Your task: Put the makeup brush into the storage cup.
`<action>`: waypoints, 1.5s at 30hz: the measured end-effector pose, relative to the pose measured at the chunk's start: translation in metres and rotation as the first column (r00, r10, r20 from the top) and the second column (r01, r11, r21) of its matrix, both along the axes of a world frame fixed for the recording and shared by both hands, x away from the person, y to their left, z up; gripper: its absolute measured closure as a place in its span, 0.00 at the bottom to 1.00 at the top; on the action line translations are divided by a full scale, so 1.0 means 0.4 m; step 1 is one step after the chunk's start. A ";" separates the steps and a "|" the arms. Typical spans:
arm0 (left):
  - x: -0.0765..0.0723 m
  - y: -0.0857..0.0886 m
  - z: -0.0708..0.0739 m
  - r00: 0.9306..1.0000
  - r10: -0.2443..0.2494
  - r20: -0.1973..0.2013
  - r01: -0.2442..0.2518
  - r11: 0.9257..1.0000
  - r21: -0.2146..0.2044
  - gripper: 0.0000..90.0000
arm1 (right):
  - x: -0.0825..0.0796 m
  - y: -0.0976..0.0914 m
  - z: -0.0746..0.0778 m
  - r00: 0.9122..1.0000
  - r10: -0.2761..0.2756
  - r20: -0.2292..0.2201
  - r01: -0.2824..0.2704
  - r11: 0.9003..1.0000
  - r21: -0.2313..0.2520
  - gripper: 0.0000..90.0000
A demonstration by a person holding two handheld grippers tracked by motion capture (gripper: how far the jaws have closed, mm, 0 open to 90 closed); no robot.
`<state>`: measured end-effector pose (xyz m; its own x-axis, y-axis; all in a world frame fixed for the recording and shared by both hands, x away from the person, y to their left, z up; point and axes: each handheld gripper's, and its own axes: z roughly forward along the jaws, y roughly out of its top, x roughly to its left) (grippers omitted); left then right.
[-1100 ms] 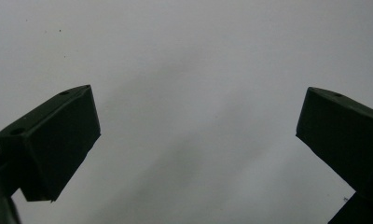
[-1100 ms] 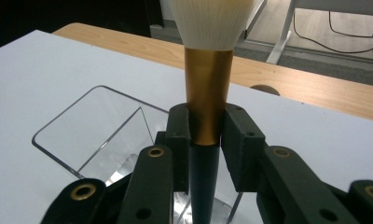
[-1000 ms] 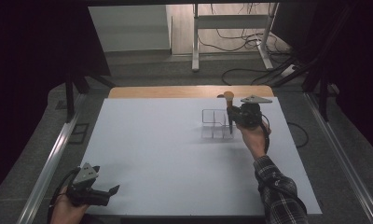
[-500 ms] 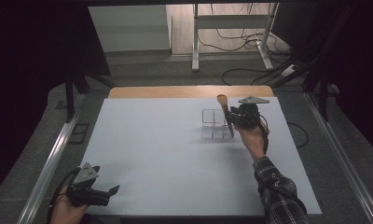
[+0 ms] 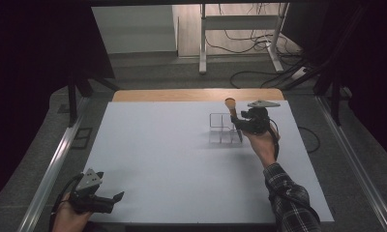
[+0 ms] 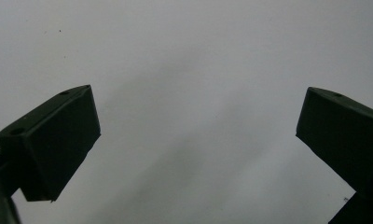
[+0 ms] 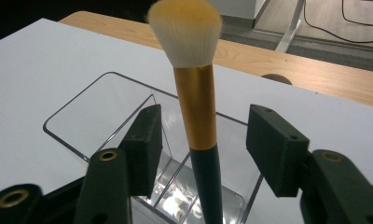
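Observation:
A makeup brush (image 7: pixel 196 107) with a gold ferrule, dark handle and pale bristles stands handle-down in a clear plastic organizer (image 7: pixel 100 116) at the table's far right. My right gripper (image 7: pixel 205 135) is around the brush. Its jaws have just been opening, and a gap shows between each pad and the handle. In the high view the brush (image 5: pixel 230 102) rises from the organizer (image 5: pixel 219 130) beside the right gripper (image 5: pixel 240 126). My left gripper (image 5: pixel 118 197) rests at the near left corner. Its jaws stand wide apart over the bare white surface, as the left gripper view (image 6: pixel 198 140) shows.
The white table top (image 5: pixel 172 159) ends in a wooden strip (image 5: pixel 182 95) at the far edge. Metal rails (image 5: pixel 51 169) run along both sides. Beyond the table stand a desk frame (image 5: pixel 240 29) and cables (image 5: pixel 259 75) on the floor.
The brush head has shifted slightly left while the right hand stayed put beside the organizer. The left gripper has not moved.

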<state>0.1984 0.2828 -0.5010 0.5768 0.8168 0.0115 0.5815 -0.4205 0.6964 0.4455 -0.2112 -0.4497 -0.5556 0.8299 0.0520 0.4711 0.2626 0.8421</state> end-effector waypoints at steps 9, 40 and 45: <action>0.000 0.000 0.000 1.000 0.002 0.002 -0.002 1.000 0.001 0.00 | -0.003 0.002 0.009 1.000 0.015 -0.012 -0.015 1.000 -0.016 0.39; 0.000 0.000 0.001 1.000 0.006 -0.002 -0.006 1.000 -0.009 0.00 | -0.031 0.001 0.025 0.998 0.055 -0.032 -0.056 0.998 -0.022 0.23; 0.000 0.000 0.001 1.000 0.006 -0.001 -0.006 1.000 -0.009 0.00 | -0.039 0.006 0.027 0.997 0.064 -0.038 -0.065 0.997 -0.028 0.21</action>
<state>0.1984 0.2828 -0.5004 0.5722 0.8201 0.0037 0.5845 -0.4110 0.6996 0.4298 -0.2089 -0.4387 -0.6059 0.7940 0.0495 0.4833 0.3179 0.8157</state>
